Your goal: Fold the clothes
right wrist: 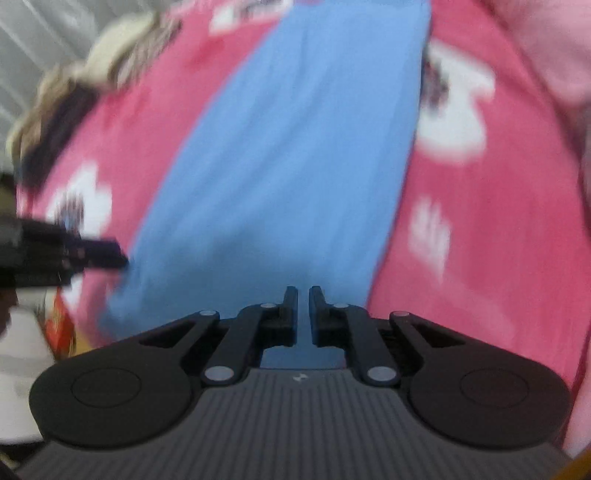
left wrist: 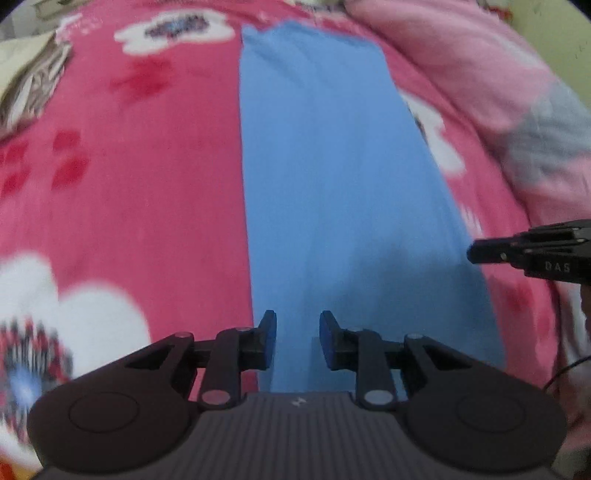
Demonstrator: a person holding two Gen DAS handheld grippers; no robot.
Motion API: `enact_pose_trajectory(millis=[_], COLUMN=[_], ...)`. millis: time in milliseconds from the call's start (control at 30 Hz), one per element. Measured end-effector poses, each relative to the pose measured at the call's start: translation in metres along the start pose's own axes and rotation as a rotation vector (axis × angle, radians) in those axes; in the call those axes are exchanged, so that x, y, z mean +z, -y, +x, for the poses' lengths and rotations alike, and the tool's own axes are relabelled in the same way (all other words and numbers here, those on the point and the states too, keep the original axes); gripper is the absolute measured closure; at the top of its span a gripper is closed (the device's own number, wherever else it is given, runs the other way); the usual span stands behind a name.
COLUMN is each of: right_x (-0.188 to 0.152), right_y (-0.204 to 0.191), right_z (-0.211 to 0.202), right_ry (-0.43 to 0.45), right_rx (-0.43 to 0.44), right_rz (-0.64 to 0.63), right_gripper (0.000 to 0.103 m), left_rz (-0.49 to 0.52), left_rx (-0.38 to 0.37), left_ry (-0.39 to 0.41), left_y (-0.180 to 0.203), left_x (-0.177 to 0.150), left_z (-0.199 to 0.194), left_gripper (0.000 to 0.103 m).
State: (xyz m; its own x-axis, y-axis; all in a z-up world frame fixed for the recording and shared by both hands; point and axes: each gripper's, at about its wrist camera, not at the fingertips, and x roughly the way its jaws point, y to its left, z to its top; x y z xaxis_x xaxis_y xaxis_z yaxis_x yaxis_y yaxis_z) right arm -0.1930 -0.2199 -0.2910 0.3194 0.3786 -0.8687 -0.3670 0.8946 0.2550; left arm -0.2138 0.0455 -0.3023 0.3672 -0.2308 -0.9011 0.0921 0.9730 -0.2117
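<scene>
Under me spreads a pink blanket [left wrist: 155,206] printed with white flowers; a paler pink quilt [left wrist: 461,62] lies bunched far right, a brown patterned cloth [left wrist: 33,85] far left, yellow-green wall [left wrist: 554,33] beyond

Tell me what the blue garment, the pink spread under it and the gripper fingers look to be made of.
Blue garment: thin matte knit, likely cotton; it lies flat with soft folded edges.
Pink spread: plush fleece, by its fuzzy printed surface, though blur leaves this open.
Left gripper fingers: matte black hard plastic, rigid edges, metal pivot pins.
</scene>
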Motion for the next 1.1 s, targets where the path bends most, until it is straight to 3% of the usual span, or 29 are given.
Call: enact_pose_trajectory(millis=[133, 167, 233, 267, 367, 467, 600, 700, 767, 867, 933, 1033, 1100], right_x=[0.042, 0.045, 0.045, 0.047, 0.071, 0.123, 0.209, 0.261, 0.286, 0.299, 0.306, 0.305, 0.305], right_y=[0.002, 0.007, 0.019, 0.027, 0.031, 0.017, -0.001, 0.002, 0.013, 0.04, 0.059, 0.046, 0.032], right_z=[0.03, 0.04, 0.063, 0.062, 0.051, 0.049, 0.097, 0.146, 0.177, 0.201, 0.193, 0.176, 0.174], right_ry=[0.111, 0.108, 0.014, 0.001, 0.012, 0.129, 0.246, 0.27, 0.248, 0.226, 0.253, 0.303, 0.294], right_rx=[-0.028, -0.051, -0.161, -0.163, -0.218, -0.157, -0.026, 0.03, 0.007, -0.126, -0.108, -0.164, -0.087], right_rz=[-0.048, -0.063, -0.093, -0.071, -0.032, -0.073, -0.14, -0.149, -0.15, -0.15, -0.046, -0.082, -0.11], right_gripper=[0.096, 0.097, 0.102, 0.103, 0.096, 0.096, 0.096, 0.096, 0.096, 0.103, 0.103, 0.098, 0.098], left_rz=[0.021, 0.028, 0.03, 0.03, 0.012, -0.029, -0.055, -0.049, -0.06, -0.077, -0.087, -0.107, -0.118], left_rx=[0.039, 0.051, 0.034, 0.021, -0.01, -0.027, -0.03, -0.031, -0.041, -0.061, -0.075, -0.092, -0.1], left_ry=[-0.045, -0.067, -0.075, -0.079, -0.089, -0.101, -0.099, -0.095, -0.094, -0.095, -0.099, -0.104, -0.105], left_y=[-0.008, -0.009, -0.014, -0.016, -0.021, -0.028, -0.03, -0.03, -0.032, -0.036, -0.039, -0.043, -0.046], left_x=[0.015, 0.012, 0.008, 0.007, 0.003, 0.003, 0.0, -0.003, -0.004, -0.006, -0.007, -0.009, -0.01], left_z=[0.038, 0.046, 0.046, 0.044, 0.039, 0.043, 0.042, 0.042, 0.042, 0.042, 0.041, 0.041, 0.04], left_gripper=[0.079, 0.078, 0.078, 0.078, 0.078, 0.078, 0.078, 0.078, 0.078, 0.078, 0.078, 0.078, 0.078])
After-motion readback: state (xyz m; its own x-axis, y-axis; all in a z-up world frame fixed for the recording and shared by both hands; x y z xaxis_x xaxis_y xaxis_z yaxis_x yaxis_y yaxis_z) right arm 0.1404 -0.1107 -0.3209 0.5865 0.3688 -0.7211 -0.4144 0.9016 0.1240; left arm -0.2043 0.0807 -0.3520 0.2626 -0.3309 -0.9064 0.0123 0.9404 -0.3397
